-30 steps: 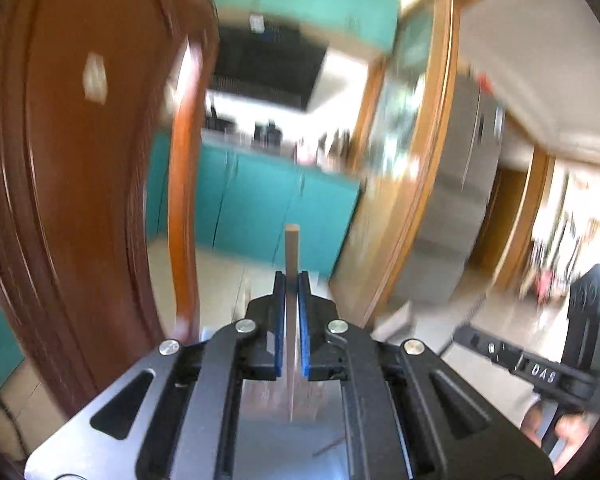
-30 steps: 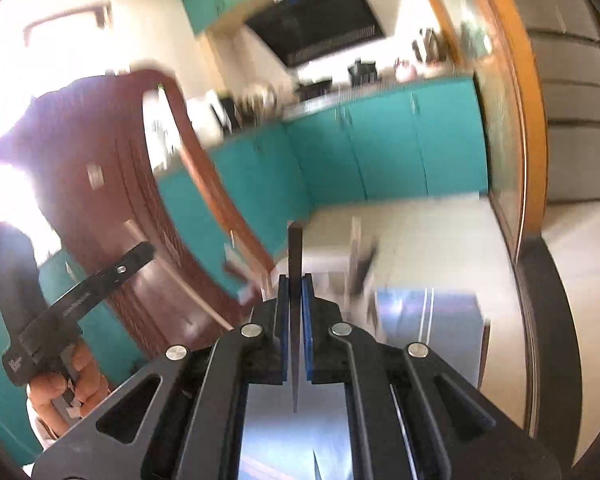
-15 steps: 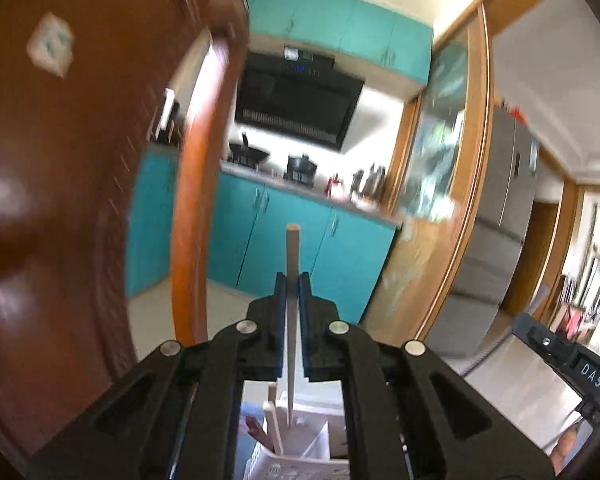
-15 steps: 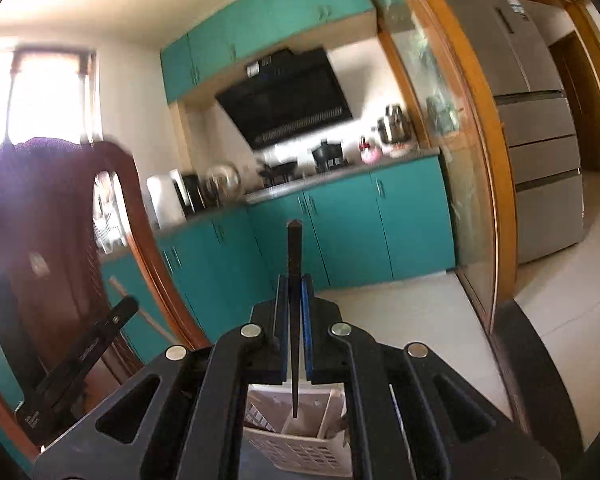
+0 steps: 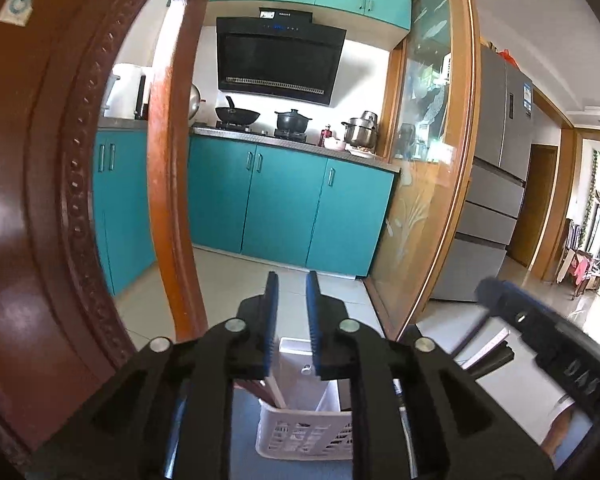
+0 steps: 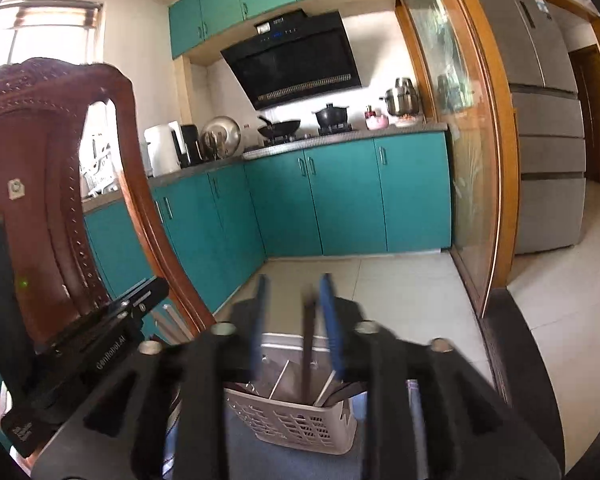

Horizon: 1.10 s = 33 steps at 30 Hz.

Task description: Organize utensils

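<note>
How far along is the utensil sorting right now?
Done: several utensils stand in the white basket. In hand: both grippers have just been opening above it; the left gripper is empty, and a dark chopstick is still between the right gripper's jaws. What remains is out of view.

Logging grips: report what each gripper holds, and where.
Left gripper: nothing between its jaws. Right gripper: a dark chopstick stands loose between its jaws over the basket, apparently unclamped. Both pairs have just been opening.

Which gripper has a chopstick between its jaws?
The right gripper: a dark chopstick stands between its jaws; the left gripper has none. Both have just been opening.
</note>
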Available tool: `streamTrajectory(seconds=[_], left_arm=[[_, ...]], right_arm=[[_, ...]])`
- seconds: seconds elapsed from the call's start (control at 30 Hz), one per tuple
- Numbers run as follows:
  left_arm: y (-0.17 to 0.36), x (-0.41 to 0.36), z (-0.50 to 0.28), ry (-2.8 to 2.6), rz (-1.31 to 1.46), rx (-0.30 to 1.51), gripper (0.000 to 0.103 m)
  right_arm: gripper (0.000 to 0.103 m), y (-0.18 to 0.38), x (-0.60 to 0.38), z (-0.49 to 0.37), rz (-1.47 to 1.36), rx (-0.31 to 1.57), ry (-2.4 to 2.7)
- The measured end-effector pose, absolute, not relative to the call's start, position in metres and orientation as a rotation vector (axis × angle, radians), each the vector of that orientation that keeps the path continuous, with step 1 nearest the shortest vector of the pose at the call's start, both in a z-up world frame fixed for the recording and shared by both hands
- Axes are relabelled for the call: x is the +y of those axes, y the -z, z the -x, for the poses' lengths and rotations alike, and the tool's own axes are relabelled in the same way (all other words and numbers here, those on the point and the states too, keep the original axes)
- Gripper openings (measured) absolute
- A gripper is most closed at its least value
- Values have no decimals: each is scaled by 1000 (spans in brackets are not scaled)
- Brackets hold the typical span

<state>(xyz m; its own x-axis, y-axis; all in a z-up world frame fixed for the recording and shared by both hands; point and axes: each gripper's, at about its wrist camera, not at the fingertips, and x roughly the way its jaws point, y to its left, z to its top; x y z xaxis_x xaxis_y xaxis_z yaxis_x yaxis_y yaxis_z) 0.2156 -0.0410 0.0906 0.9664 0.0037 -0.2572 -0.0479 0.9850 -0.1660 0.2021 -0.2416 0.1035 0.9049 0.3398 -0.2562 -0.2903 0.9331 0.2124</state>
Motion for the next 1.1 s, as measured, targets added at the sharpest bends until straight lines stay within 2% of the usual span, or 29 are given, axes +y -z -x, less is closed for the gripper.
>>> streamTrajectory(seconds=[0.07,0.2,0.37,0.5,0.53,0.57,0.77,1.1], left_arm=[[-91,-41,-201,-23,166,248,30],[-87,-43,-167,-61,117,226,40],[-80,-51,-98,-86,46,189,61],[-67,-55,-42,-97,-19,165,72],[-61,-53,-27,-89,-9,169,79],[-57,-52,-16,-78,8,176,82],[-46,-50,21,-78,34,236,95],[-43,-39,40,-112,41,243,99]], right_arm=[[36,-113,-247,-188,-175,267,-336],[61,-120,-263,-152,-208,211,-325],[74,-102,-273,-95,-185,203,-254],[88,-80,-283,-49,-193,206,-171],[89,-72,-286,-36,-201,207,-146],[91,-62,-288,-21,-213,214,-120],[97,-40,-263,11,-67,337,-109],[100,-54,-239,35,11,323,-104]])
